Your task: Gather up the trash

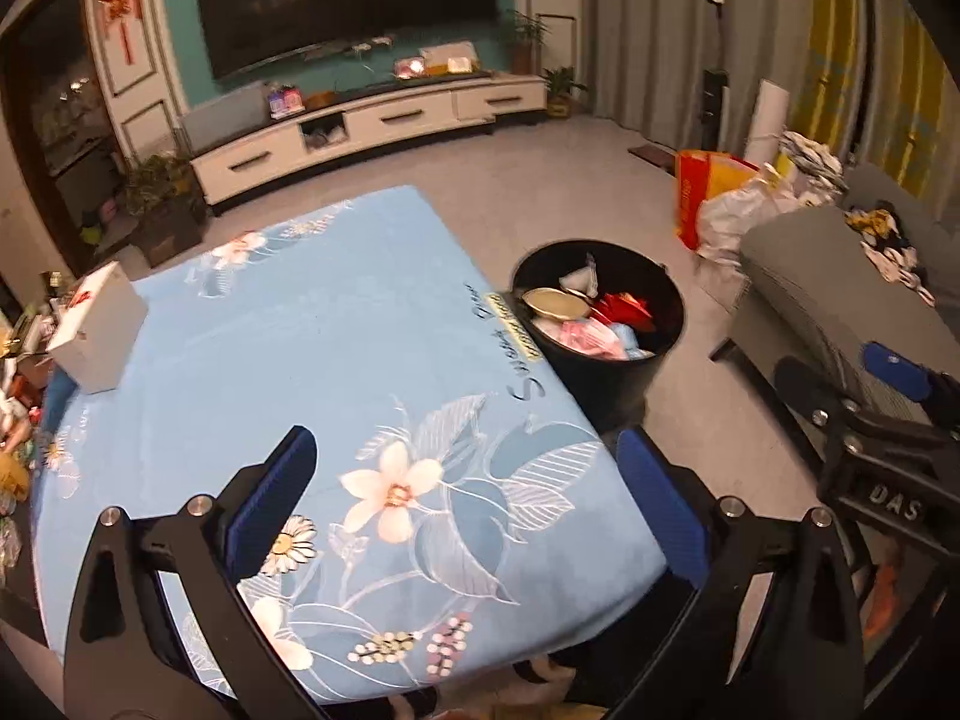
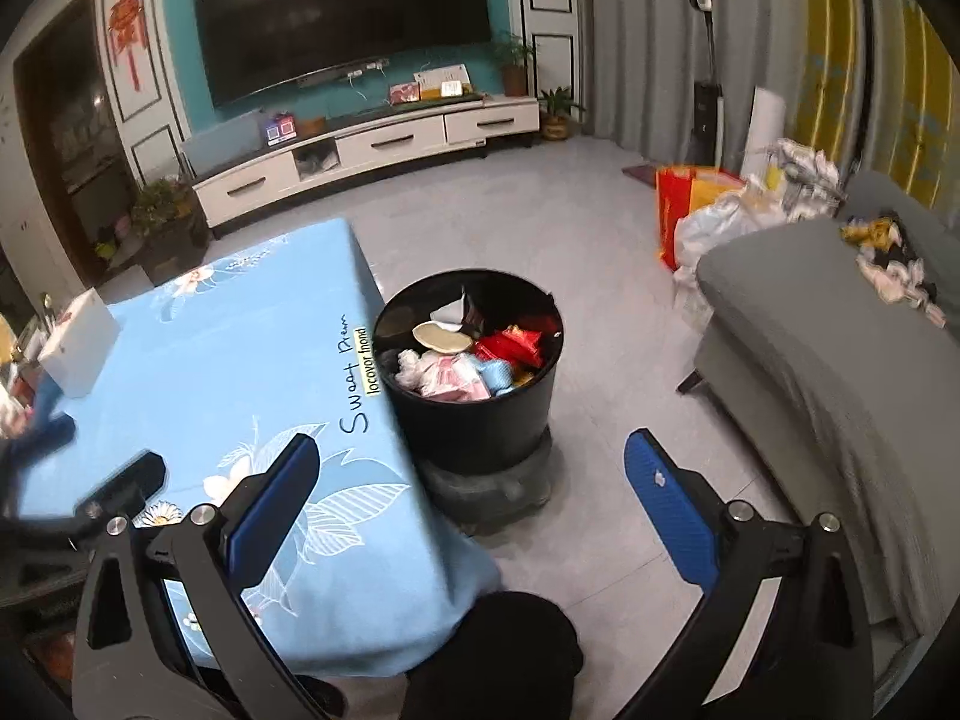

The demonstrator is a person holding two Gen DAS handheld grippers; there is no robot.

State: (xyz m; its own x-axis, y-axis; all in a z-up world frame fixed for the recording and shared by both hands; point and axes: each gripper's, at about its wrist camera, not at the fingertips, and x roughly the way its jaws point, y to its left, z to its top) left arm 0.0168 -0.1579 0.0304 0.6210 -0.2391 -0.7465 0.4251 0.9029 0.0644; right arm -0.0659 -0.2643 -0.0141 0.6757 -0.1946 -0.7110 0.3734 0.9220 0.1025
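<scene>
A black round trash bin stands on the floor at the table's right edge; it also shows in the right wrist view. It holds wrappers, tissue and a round lid. My left gripper is open and empty above the near end of the blue floral tablecloth. My right gripper is open and empty, above the table's near right corner and the floor in front of the bin. The right gripper also shows at the right edge of the left wrist view.
A white box sits at the table's far left corner. A grey sofa stands to the right, with bags piled behind it. A TV cabinet lines the far wall. Clutter lies left of the table.
</scene>
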